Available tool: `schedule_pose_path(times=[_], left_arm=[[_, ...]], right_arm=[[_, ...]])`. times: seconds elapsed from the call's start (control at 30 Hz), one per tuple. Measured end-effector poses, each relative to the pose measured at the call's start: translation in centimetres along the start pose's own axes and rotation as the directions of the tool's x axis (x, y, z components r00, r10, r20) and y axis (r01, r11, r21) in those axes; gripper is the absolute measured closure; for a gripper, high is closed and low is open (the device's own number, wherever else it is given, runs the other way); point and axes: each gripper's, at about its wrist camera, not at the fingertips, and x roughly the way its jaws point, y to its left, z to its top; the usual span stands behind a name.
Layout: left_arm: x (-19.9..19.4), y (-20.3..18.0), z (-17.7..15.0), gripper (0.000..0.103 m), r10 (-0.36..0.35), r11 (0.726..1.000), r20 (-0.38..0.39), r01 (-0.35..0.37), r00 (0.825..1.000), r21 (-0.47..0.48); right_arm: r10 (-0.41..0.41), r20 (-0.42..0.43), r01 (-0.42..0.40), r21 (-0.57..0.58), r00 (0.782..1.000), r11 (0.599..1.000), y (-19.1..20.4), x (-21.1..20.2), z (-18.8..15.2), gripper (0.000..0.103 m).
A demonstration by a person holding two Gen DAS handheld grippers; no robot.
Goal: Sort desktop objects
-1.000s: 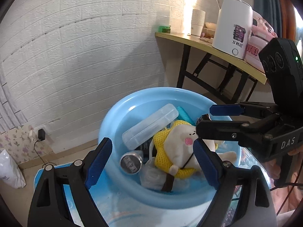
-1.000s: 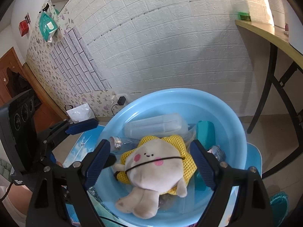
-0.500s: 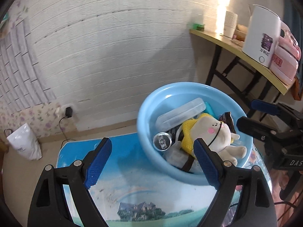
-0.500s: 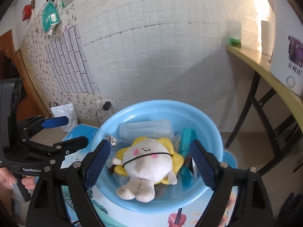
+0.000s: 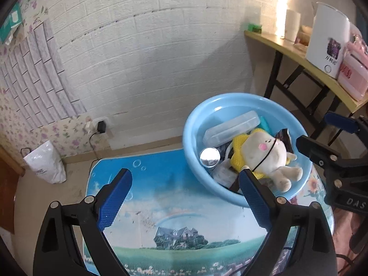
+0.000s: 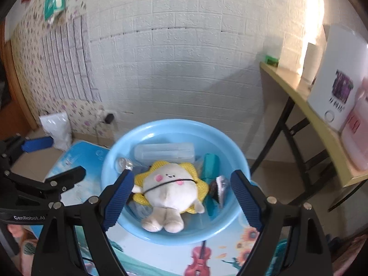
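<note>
A light blue basin stands on a small table with a picture mat. In it lie a cream and yellow plush toy, a clear plastic case, a teal object, a dark snack packet and a silver can. My left gripper is open and empty over the mat, left of the basin. My right gripper is open and empty above the basin's near rim, with the toy between its fingers in view.
A yellow side table with a white kettle, paper cups and a pink container stands at the right. A white brick wall is behind. A white bag and a wall plug are on the floor at left.
Both grippers have pulled back and up from the basin. The left one has swung left over the mat. The items in the basin have not moved.
</note>
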Motion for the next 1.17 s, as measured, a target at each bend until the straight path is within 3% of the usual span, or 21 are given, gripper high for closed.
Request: schedule_pose_path(times=[0.2,0.43,0.8,0.97,1.17], left_arm=[[-0.3,-0.9,-0.3,0.006,0.077,0.994,0.022,-0.079,0.997,0.08],[-0.9,-0.2,-0.2,0.006,-0.008,1.0,0.05,0.006,0.999,0.026],[-0.8,0.4,-0.1,0.006,-0.019,1.0,0.047,0.019,0.999,0.008],[-0.6,1.1,-0.3,0.006,-0.064,0.997,0.028,0.065,0.998,-0.045],[-0.7,1.3,-0.7,0.006,-0.046,0.998,0.05,0.048,0.998,-0.04]], right_arm=[[0.034,-0.001,-0.034,-0.011,0.999,0.999,0.5,-0.4,-0.1,0.016],[0.063,0.013,-0.064,0.018,0.998,0.998,0.6,-1.1,0.3,0.016],[0.074,0.003,-0.074,0.018,0.997,0.997,0.6,-1.0,0.3,0.016],[0.073,0.001,-0.073,0.009,0.997,0.997,0.9,-1.0,0.3,0.016],[0.075,-0.006,-0.075,0.019,0.997,0.997,0.9,-0.7,-0.1,0.016]])
